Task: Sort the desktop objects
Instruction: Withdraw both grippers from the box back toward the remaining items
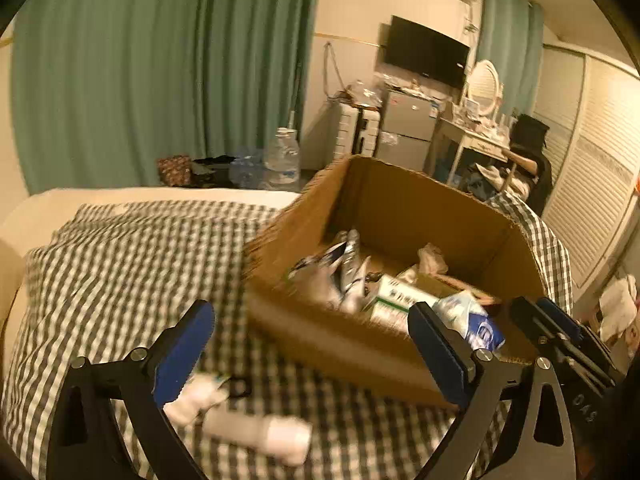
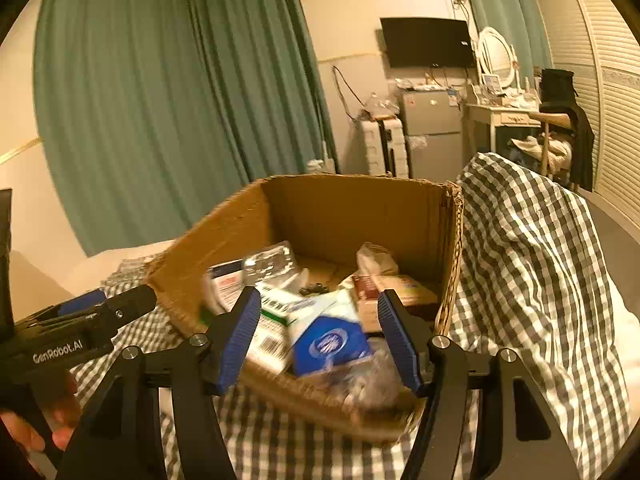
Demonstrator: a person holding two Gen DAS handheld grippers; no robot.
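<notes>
I've got both sets of fingers released, nothing gripped: left gripper (image 1: 312, 356) wide above white bottle (image 1: 260, 432) on checked cloth (image 1: 120, 264), right gripper (image 2: 320, 340) w/ pads apart over cardboard box (image 2: 340, 208), ready for drop-offs.

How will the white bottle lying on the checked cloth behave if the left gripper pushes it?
The white bottle lies on its side and looks round, so it may roll. The checked cloth is soft and wrinkled, which probably slows it. It seems plastic, likely light, but the picture is blurred.
</notes>
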